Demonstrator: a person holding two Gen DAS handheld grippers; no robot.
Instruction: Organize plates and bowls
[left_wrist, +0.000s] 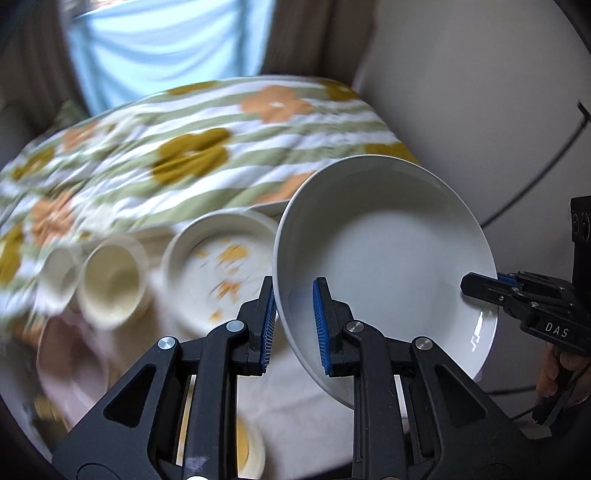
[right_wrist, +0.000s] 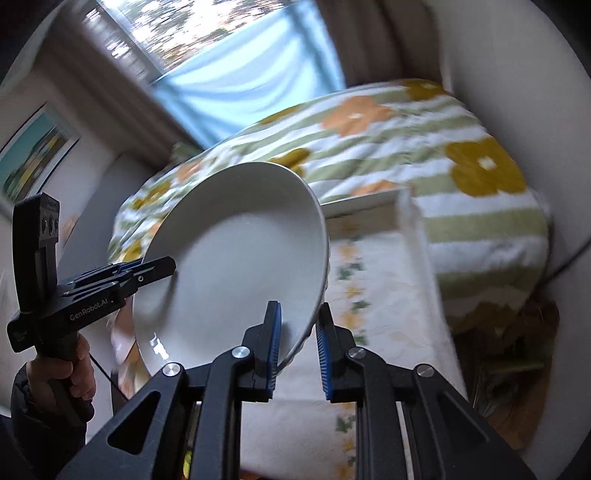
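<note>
A plain white plate (left_wrist: 388, 251) is held tilted in the air by both grippers. My left gripper (left_wrist: 294, 325) is shut on its near rim, one blue pad on each face. My right gripper (left_wrist: 480, 286) grips the opposite rim at the right. In the right wrist view the same plate (right_wrist: 236, 258) fills the middle; my right gripper (right_wrist: 298, 347) straddles its lower right rim and my left gripper (right_wrist: 155, 267) holds its left rim. Below, a patterned shallow bowl (left_wrist: 218, 266) and two cream cups (left_wrist: 110, 284) sit on the table.
A bed with a green-striped flowered cover (left_wrist: 207, 147) lies behind the table. The table has a pale cloth (right_wrist: 384, 295) and a white raised edge (right_wrist: 410, 221). A window with blue curtain (right_wrist: 251, 77) is at the back. White wall (left_wrist: 480, 92) stands to the right.
</note>
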